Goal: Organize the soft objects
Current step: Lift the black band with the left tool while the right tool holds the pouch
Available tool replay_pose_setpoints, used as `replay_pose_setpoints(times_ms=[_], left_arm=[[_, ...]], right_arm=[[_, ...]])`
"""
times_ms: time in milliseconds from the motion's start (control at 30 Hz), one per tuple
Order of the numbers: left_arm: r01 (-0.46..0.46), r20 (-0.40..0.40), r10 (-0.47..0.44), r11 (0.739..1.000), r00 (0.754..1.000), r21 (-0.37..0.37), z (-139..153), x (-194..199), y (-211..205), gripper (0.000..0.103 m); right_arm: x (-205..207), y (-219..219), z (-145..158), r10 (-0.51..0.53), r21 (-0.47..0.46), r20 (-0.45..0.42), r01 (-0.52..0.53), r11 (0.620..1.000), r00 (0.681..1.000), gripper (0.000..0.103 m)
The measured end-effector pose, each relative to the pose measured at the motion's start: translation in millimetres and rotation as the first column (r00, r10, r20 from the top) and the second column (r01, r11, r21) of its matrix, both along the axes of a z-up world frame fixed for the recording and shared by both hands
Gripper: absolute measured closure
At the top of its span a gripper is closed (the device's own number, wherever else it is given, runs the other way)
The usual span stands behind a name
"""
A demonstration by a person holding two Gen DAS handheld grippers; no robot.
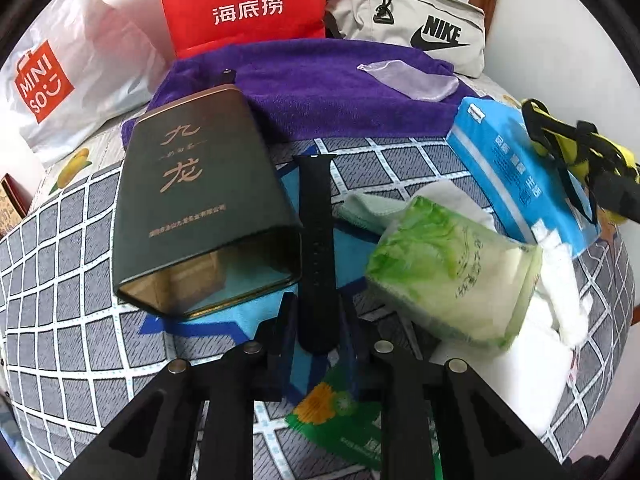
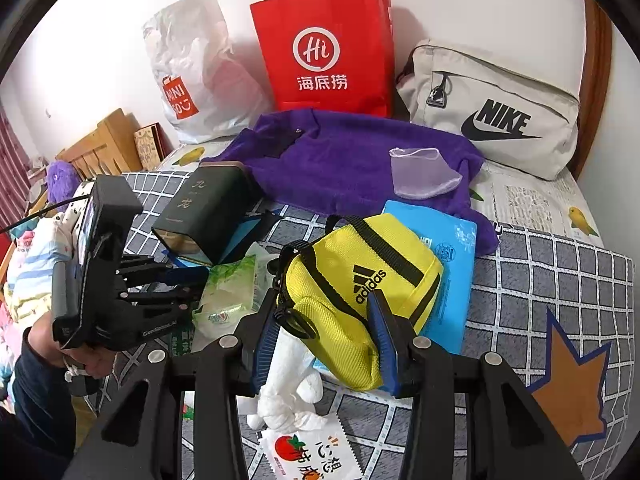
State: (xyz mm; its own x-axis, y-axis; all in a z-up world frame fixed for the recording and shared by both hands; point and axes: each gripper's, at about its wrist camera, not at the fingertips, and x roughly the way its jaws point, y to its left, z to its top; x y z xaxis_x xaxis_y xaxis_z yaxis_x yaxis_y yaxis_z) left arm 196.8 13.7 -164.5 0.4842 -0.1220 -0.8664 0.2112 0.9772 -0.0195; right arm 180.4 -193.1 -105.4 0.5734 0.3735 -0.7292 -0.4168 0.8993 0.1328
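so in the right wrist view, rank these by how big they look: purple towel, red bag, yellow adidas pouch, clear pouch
1. purple towel
2. red bag, close to the towel, unsure
3. yellow adidas pouch, nearest the camera
4. clear pouch

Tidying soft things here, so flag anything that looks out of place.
The dark tin stands out: it is rigid among soft goods and lies tipped on its side on the bed, open end facing the left hand-held gripper. A black strap lies beside it.

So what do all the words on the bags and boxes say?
"Hi" and "海底捞": red paper bag
"MINISO": white plastic bag
"NIKE": beige bag
"adidas": yellow pouch, held in the right gripper
"九龙": dark tin; its small line is too small to read
Blue tissue pack: blurred
Green pack: blurred
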Motion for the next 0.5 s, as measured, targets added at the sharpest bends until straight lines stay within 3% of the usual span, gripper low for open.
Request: replay_pose_setpoints(times_ms=[500], left_arm=[[-0.004,-0.029,0.002,0.999,1.000,-0.052,8,-60,33,0.083]], right_arm=[[-5,4,0,0.026,0.013,0.007,-0.027,1.000,1.000,0.060]])
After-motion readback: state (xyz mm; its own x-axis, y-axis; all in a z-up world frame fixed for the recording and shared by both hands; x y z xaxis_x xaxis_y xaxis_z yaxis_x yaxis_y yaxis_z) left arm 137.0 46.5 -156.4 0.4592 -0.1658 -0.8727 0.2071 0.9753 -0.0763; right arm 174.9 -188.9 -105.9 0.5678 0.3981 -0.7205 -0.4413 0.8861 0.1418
